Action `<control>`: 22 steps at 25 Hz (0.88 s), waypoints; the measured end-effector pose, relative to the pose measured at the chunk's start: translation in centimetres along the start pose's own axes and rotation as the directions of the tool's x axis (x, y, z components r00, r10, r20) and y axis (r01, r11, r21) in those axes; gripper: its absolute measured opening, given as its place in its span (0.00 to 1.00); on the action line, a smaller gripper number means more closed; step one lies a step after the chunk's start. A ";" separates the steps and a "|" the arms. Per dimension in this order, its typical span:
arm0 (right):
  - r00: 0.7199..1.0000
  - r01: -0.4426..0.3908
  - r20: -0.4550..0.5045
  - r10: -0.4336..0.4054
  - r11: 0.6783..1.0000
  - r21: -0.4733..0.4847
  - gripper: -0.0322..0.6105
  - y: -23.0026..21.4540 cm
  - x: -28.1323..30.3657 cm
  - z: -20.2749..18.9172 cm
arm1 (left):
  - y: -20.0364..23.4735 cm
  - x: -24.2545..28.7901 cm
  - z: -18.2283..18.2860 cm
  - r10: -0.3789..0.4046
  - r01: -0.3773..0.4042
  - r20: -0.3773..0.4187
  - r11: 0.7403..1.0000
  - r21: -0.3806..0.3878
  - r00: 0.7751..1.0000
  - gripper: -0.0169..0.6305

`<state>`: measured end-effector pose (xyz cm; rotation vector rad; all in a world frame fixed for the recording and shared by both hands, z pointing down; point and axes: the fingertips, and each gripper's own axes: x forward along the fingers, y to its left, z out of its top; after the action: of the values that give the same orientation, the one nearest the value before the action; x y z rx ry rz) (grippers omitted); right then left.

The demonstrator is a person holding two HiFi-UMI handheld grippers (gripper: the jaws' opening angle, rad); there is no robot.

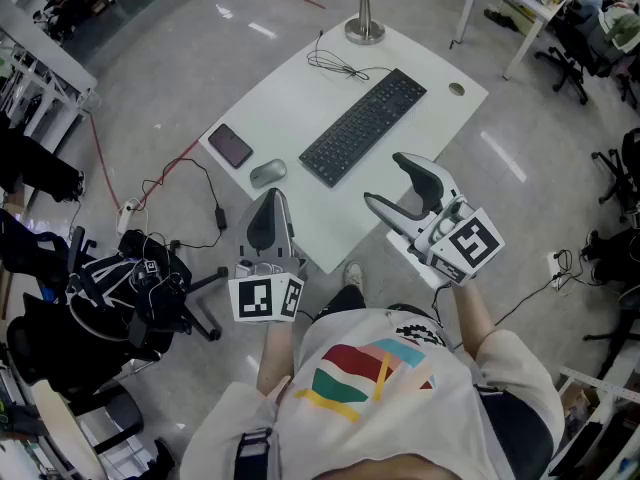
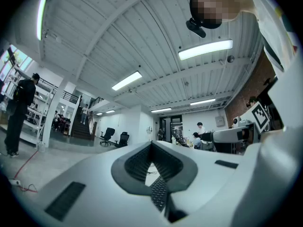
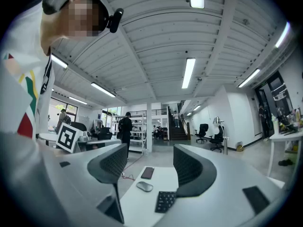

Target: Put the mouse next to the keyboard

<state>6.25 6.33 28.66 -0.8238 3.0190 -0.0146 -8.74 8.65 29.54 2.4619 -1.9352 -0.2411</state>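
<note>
**Mouse lying just ahead of the left tongs**

The mouse (image 1: 267,173) is seen near the worktop's (image 1: 300,83) left edge, between a phone (image 1: 231,145) and the keyboard's (image 1: 363,126) near end. The left gripper (image 1: 271,200) is held just short of the mouse, jaws pressed together and empty. The right gripper (image 1: 385,179) is held over the near edge, jaws spread wide and empty, apart from the mouse.

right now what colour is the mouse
Silver-grey; the mouse shows best in the head view.

Keyboard (image 3: 165,201): in the right gripper view only one corner is shown, the rest being covered by a jaw. Metal stand (image 1: 365,30): its upper part is cut off by the head view's top edge.
</note>
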 end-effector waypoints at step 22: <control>0.678 -0.670 -0.504 0.535 0.732 -0.125 0.53 1.7 25.9 -15.0 | 15.0 5.0 -4.6 0.347 -0.352 -0.085 0.935 -0.047 0.934 0.09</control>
<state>-17.13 -5.22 43.35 0.3150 3.6151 0.3195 -21.52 -0.24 34.94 2.0071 -2.2461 -0.1959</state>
